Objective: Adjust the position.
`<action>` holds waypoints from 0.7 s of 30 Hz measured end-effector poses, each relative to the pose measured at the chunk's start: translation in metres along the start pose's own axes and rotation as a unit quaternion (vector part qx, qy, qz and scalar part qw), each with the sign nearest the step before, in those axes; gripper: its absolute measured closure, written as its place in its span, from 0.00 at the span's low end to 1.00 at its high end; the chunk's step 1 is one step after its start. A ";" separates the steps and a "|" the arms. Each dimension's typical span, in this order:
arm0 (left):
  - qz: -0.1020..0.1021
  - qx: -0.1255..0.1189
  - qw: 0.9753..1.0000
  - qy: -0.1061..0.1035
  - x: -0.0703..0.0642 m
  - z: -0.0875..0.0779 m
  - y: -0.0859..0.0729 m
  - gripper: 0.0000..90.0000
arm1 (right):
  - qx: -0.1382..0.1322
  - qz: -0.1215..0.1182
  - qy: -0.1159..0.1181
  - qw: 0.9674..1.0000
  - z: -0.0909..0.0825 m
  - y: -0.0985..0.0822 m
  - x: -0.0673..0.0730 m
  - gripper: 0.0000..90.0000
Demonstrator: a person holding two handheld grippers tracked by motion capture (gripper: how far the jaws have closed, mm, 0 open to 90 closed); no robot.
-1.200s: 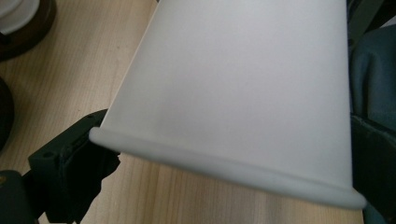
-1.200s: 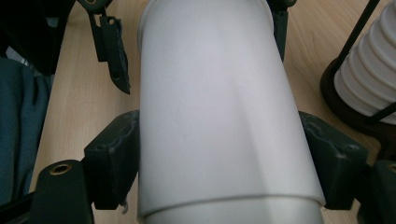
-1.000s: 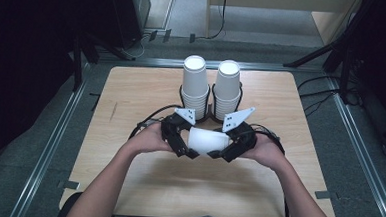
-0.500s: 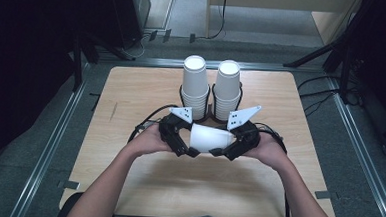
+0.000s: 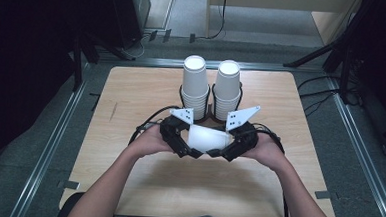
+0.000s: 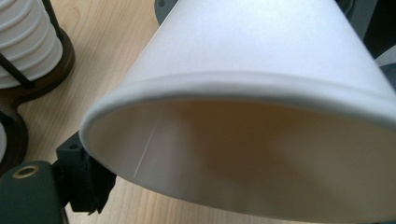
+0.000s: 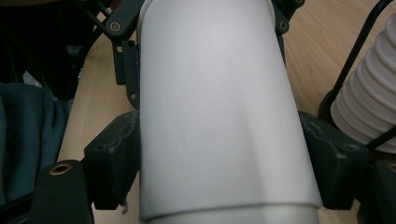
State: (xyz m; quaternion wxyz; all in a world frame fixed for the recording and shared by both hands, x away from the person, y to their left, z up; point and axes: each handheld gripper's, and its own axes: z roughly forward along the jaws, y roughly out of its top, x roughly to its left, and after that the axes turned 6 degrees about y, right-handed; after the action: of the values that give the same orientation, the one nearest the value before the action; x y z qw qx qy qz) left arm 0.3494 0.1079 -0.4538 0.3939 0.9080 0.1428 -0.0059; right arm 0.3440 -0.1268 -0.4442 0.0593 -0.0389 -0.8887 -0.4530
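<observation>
A white paper cup (image 5: 207,138) lies on its side above the wooden table (image 5: 131,95), held between both hands. My left gripper (image 5: 193,149) is at the cup's wide open mouth (image 6: 252,154). Its jaws have just been closing with the rim between them. One black pad (image 6: 91,184) touches the rim from outside, and the other jaw is hidden behind the cup. My right gripper (image 5: 223,152) holds the narrower end. Its pads (image 7: 112,154) press on both sides of the cup's body (image 7: 215,116).
Two tall stacks of white cups (image 5: 194,86) (image 5: 227,90) stand in a black wire holder (image 5: 211,107) just behind the grippers. The stacks also show close by (image 6: 23,42) (image 7: 369,102). Bare tabletop lies left, right and in front of the hands.
</observation>
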 end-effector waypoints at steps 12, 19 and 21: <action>-0.019 0.022 1.000 0.009 0.005 -0.010 -0.001 0.11 | 0.016 0.037 -0.009 0.999 0.001 0.000 -0.003 0.19; -0.018 0.034 0.999 0.019 0.010 -0.018 0.002 0.11 | 0.031 0.041 -0.021 0.998 0.000 -0.004 -0.006 0.19; -0.014 0.044 0.999 0.023 0.011 -0.020 0.004 0.11 | 0.035 0.043 -0.023 0.998 0.000 -0.005 -0.007 0.19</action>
State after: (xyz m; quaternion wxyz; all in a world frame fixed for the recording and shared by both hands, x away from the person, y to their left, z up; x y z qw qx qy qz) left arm 0.3585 0.1227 -0.4386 0.3497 0.9223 0.1646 0.0029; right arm 0.3506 -0.1299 -0.4486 0.0598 -0.0852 -0.9026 -0.4176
